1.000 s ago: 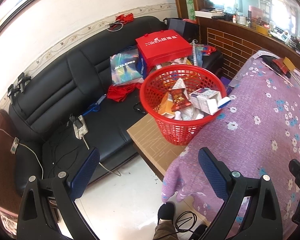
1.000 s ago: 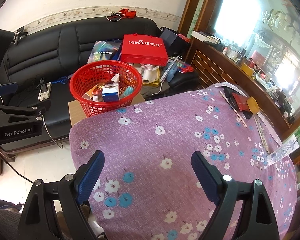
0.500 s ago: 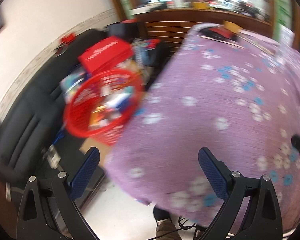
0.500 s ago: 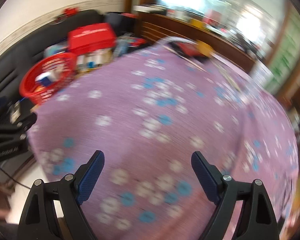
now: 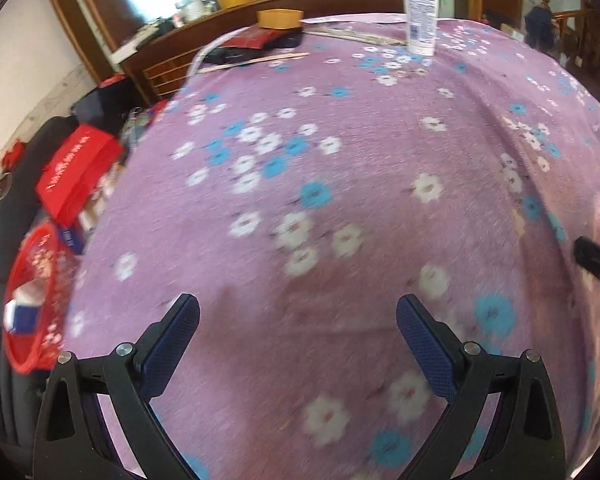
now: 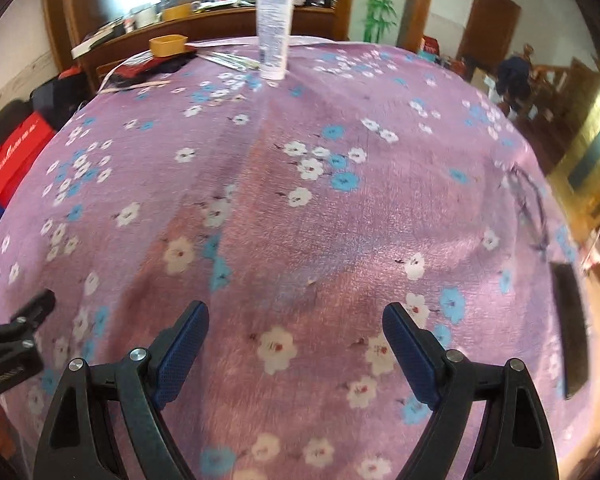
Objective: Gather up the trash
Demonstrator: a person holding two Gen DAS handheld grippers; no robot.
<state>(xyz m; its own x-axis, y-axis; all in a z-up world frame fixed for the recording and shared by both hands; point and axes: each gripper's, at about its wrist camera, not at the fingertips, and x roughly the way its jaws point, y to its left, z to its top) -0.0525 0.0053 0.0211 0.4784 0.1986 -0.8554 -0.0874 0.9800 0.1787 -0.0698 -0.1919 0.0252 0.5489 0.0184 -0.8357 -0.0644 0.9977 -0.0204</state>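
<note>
The purple floral tablecloth [image 6: 300, 208] fills both views, with almost nothing lying on its near stretch. At nine o'clock in the left view sits the red basket [image 5: 28, 304], already holding trash. The likeliest next pick is the white tube [image 6: 274, 32] at twelve o'clock, far across the cloth. The left gripper [image 5: 298, 330] and right gripper [image 6: 296, 338] both gape wide and empty. Best to reach slowly and square the jaws across the tube's body.

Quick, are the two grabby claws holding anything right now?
Left gripper: open, holding nothing, above the purple flowered cloth.
Right gripper: open, holding nothing, above the same cloth.
</note>
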